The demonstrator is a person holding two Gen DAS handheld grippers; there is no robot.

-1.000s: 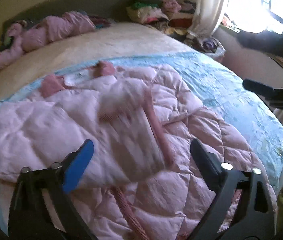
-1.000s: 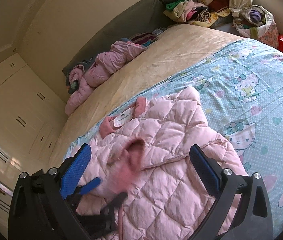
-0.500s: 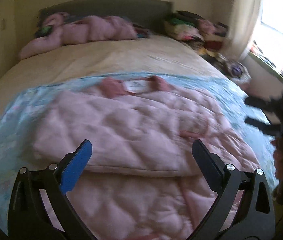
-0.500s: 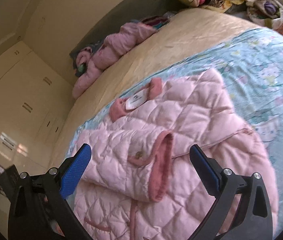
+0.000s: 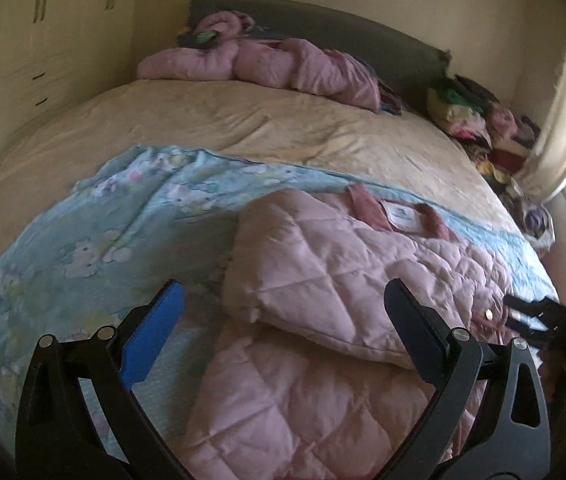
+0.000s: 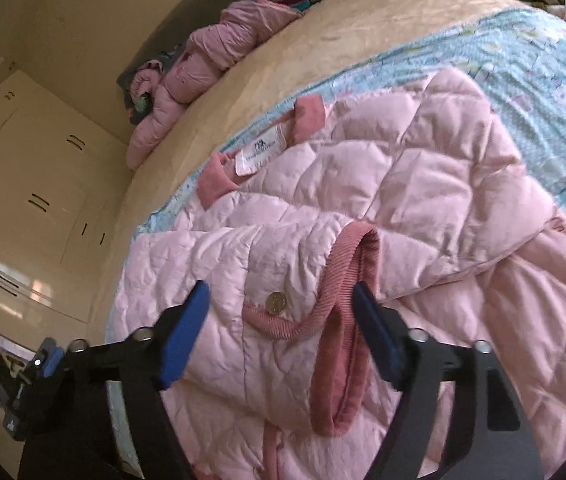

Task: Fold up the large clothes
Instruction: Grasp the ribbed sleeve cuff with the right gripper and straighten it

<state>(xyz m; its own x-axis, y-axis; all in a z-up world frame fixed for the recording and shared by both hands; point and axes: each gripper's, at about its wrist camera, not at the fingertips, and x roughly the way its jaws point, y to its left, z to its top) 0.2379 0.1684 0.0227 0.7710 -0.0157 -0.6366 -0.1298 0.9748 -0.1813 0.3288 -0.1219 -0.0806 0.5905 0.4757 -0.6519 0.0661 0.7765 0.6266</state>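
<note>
Rumpled blue printed bedsheet [image 5: 95, 216] under puffy, diamond-quilted pink jacket [image 6: 423, 184].

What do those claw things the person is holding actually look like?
Each is a black plastic frame with silver pivot bolts, forking into two long flat jaws. The left gripper has one blue-padded jaw and one that looks black from this angle; the right gripper shows blue pads on both.

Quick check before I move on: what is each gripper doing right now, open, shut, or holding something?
Left gripper: open, holding nothing, above the pink quilted jacket.
Right gripper: open, fingers either side of the folded sleeve's cuff, not clamped.
</note>
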